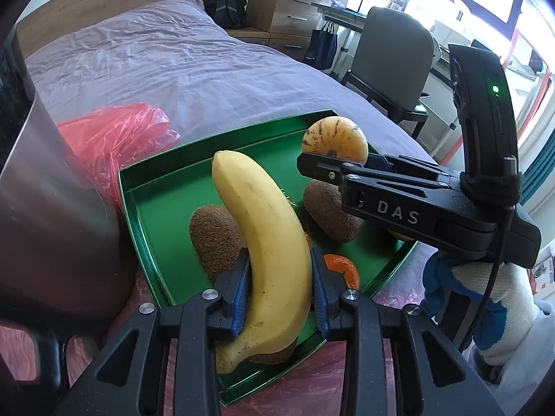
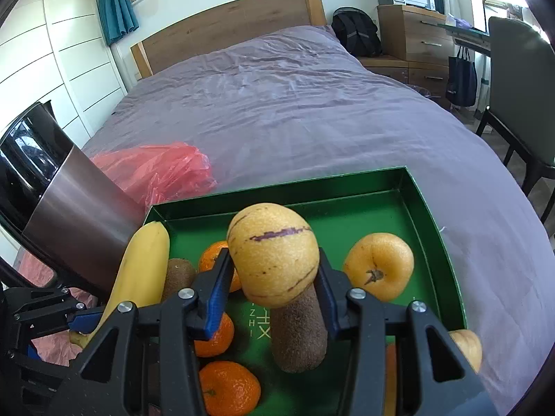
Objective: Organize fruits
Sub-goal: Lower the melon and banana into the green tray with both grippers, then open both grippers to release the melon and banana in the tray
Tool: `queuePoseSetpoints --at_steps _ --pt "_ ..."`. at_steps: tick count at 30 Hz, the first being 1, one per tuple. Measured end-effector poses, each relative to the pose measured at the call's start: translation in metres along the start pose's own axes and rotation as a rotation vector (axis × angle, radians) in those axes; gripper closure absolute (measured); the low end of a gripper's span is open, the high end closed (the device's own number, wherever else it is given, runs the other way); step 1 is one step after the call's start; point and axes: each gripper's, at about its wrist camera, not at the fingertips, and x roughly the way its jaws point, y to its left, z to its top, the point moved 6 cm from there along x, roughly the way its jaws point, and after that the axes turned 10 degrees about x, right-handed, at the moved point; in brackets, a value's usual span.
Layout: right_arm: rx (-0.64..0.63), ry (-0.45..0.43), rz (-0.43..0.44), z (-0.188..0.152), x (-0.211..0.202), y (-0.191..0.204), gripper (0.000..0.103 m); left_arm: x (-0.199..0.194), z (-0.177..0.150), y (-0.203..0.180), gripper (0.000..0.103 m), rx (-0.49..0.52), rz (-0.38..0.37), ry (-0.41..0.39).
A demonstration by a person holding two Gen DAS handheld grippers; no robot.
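My left gripper (image 1: pixel 279 277) is shut on a yellow banana (image 1: pixel 267 242) and holds it above the green tray (image 1: pixel 152 208); the banana also shows in the right wrist view (image 2: pixel 138 277). My right gripper (image 2: pixel 274 277) is shut on a yellow melon with purple streaks (image 2: pixel 274 256), over the tray (image 2: pixel 430 225). The melon (image 1: pixel 334 140) and the right gripper (image 1: pixel 312 164) show in the left wrist view. In the tray lie brown kiwis (image 1: pixel 215 239) (image 2: pixel 300 339), several mandarins (image 2: pixel 229 388) and another yellow fruit (image 2: pixel 380 267).
The tray sits on a bed with a purple sheet (image 2: pixel 295 104). A crumpled red plastic bag (image 2: pixel 156 170) lies left of the tray. A steel cylinder (image 2: pixel 76 218) stands at the left. A chair (image 1: pixel 392 59) and a dresser (image 2: pixel 412 31) stand right of the bed.
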Motion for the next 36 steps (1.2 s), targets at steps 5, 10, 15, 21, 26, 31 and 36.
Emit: queuePoseSetpoints --at_steps 5,10,15,21,26,31,36 --pt "-0.008 0.009 -0.015 0.003 0.01 0.001 0.035 0.004 0.0 -0.002 0.075 -0.009 -0.007 0.003" --pt "-0.012 0.024 -0.033 0.002 0.019 -0.001 0.035 0.008 0.0 -0.006 0.075 -0.013 -0.017 0.006" --pt "-0.01 0.04 -0.044 -0.001 0.026 -0.004 0.034 0.014 -0.002 -0.01 0.075 -0.018 -0.026 0.023" --pt "-0.013 0.051 -0.045 -0.004 0.028 -0.003 0.033 0.017 -0.007 -0.014 0.075 -0.018 -0.032 0.034" --pt "-0.008 0.048 -0.053 -0.006 0.028 -0.005 0.031 0.016 -0.007 -0.013 0.073 -0.015 -0.022 0.034" --pt "-0.009 0.037 -0.06 -0.004 0.022 -0.002 0.023 0.009 -0.004 -0.011 0.061 -0.024 -0.015 0.024" --pt "-0.017 0.023 -0.068 -0.006 0.008 0.003 0.011 -0.005 -0.002 -0.009 0.055 -0.016 -0.009 0.0"
